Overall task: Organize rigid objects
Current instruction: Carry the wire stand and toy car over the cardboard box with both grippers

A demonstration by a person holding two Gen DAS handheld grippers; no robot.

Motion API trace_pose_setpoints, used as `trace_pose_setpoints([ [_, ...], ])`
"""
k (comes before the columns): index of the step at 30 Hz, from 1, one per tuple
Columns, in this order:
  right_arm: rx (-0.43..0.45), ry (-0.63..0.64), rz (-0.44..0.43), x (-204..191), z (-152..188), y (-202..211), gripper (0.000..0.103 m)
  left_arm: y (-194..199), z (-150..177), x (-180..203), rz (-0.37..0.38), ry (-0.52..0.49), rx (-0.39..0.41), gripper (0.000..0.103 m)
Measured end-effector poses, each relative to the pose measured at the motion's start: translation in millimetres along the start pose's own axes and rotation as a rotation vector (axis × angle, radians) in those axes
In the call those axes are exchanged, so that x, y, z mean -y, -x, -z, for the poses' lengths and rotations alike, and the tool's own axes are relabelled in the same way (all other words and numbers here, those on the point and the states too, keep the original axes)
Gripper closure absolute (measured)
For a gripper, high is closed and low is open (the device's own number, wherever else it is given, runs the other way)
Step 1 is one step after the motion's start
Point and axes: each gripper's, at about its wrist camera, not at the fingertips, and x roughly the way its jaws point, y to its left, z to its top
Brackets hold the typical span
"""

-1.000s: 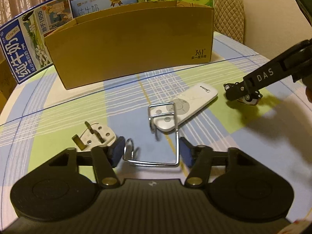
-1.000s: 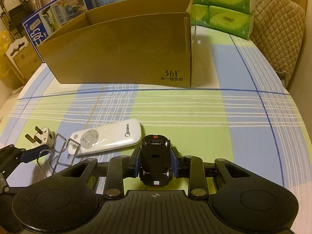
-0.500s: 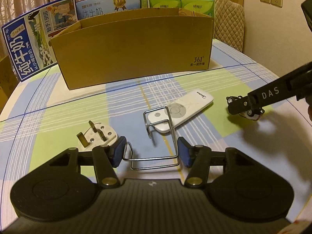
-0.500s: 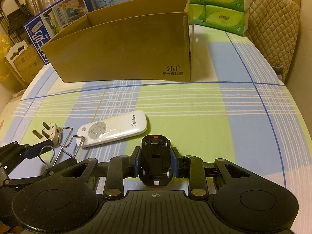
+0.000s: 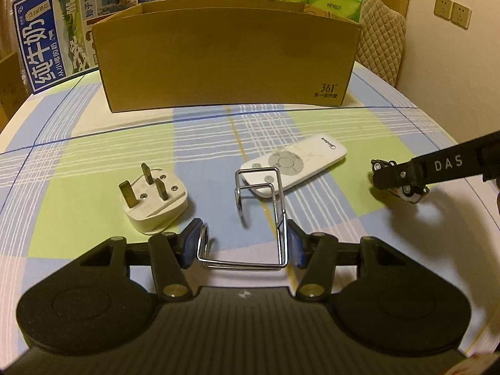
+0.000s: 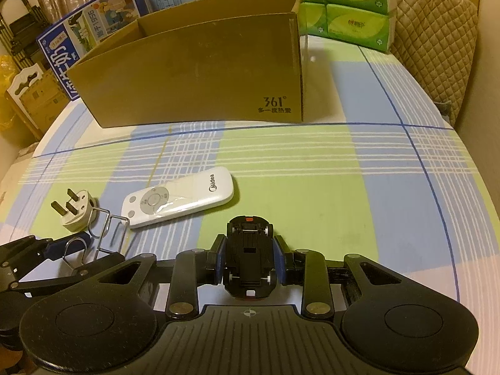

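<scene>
- Compared with a second ago, the wire hook (image 5: 262,218) has been lifted higher off the checked cloth and carried nearer the cardboard box (image 5: 228,65); the toy car (image 6: 250,257) has likewise been raised off the bench (image 6: 312,187).
- The wire hook is clamped between the blue pads of the left gripper (image 5: 243,245), with its bent end seen in front of the white remote (image 5: 293,165).
- The toy car is gripped by the right gripper (image 6: 250,264), which is shut on its sides, underside up.
- The white remote and the three-pin plug (image 5: 153,200) are left lying on the cloth, the plug prongs-up to the remote's left.
- The open-topped box is seen standing beyond them.
</scene>
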Motion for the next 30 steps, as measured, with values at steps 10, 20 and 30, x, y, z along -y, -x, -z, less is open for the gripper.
trace_pose_setpoints([
  [10,0.008,0.004,-0.003,-1,2,2,0.075,12,-6,0,-0.006,0.0,0.04,0.054],
  [20,0.026,0.007,-0.014,-8,3,18,0.075,32,-13,4,-0.013,-0.005,0.059,0.054],
  [30,0.077,0.01,-0.027,-21,1,57,0.075,71,-18,3,-0.023,0.038,0.071,0.054],
])
